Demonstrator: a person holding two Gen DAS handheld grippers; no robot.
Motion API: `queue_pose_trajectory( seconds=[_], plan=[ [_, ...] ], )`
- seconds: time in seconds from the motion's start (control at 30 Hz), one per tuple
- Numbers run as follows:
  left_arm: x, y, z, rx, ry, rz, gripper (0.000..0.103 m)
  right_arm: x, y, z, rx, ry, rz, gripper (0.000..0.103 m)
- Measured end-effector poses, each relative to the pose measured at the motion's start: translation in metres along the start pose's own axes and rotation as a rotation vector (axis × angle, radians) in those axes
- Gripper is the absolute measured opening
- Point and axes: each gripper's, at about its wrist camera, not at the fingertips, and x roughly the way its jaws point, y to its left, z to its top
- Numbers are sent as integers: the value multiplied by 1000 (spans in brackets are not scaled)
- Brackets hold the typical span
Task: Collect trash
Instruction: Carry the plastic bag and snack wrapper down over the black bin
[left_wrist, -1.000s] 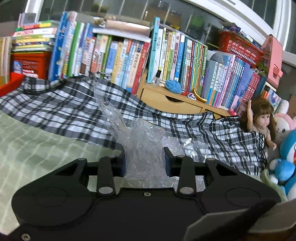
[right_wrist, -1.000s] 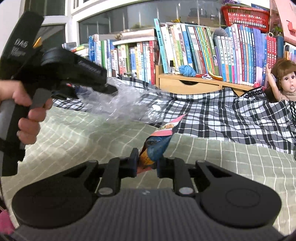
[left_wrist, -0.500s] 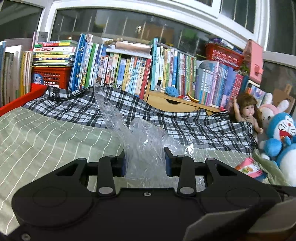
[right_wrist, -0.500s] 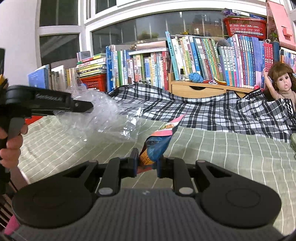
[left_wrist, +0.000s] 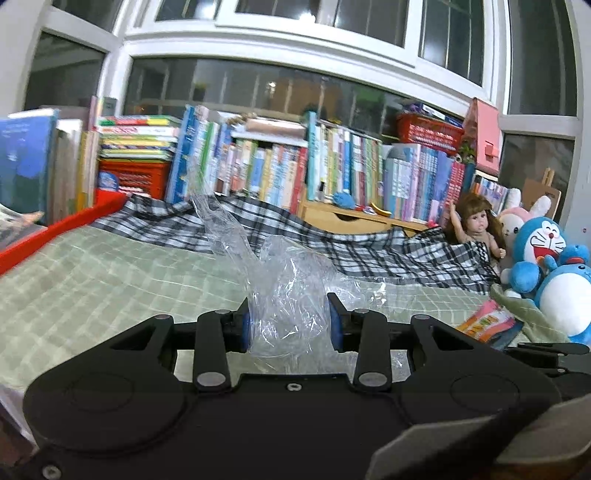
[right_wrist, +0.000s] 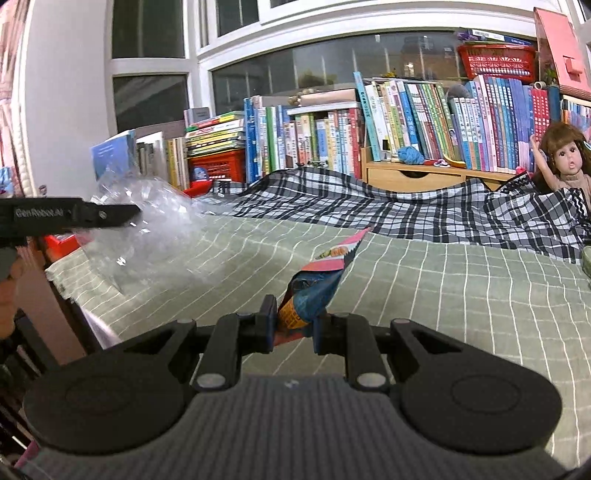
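both tongs are already loaded, so the coming move turns on getting each piece off the bed to wherever trash goes; no bin or bag shows in either view, so i cannot say which way that lies.

the left tongs (left_wrist: 290, 320) are closed partway on a crumpled clear plastic film (left_wrist: 284, 295), which fills the gap between the blue pads and rises up and away from them, its long axis roughly along the pointing line, a thin tail leaning left. in the right wrist view this bundle (right_wrist: 147, 229) hangs over the left edge of the pale green checked bedsheet (right_wrist: 461, 295).

the right tongs (right_wrist: 293, 325) are pinched narrow on a colourful pink-and-blue snack wrapper (right_wrist: 317, 288), its free end sticking up and right, over the middle of the bed, so the left hand looks nearer the bed's edge.
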Motion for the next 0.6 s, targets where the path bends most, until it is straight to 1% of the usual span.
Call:
queue_pose_trajectory(
  seconds=[0.13,0.23,0.3,0.4,0.53,0.6],
  plan=[
    [-30,14,2,38,-2,41,36,-10,6,-7,-1,0,25,23],
    [-54,19,-2,85,21,59,36,-19,13,-16,5,7,51,23],
    [-66,21,-8,86,39,48,36,-24,17,-23,6,15,69,23],
    [-81,20,-24,84,90,11,36,-32,27,-35,-5,33,85,23],
    [-90,16,-54,87,174,-25,36,-40,39,-57,-19,77,103,23],
    [-90,12,-71,87,232,-49,36,-42,44,-68,-25,101,105,23]
  ],
)
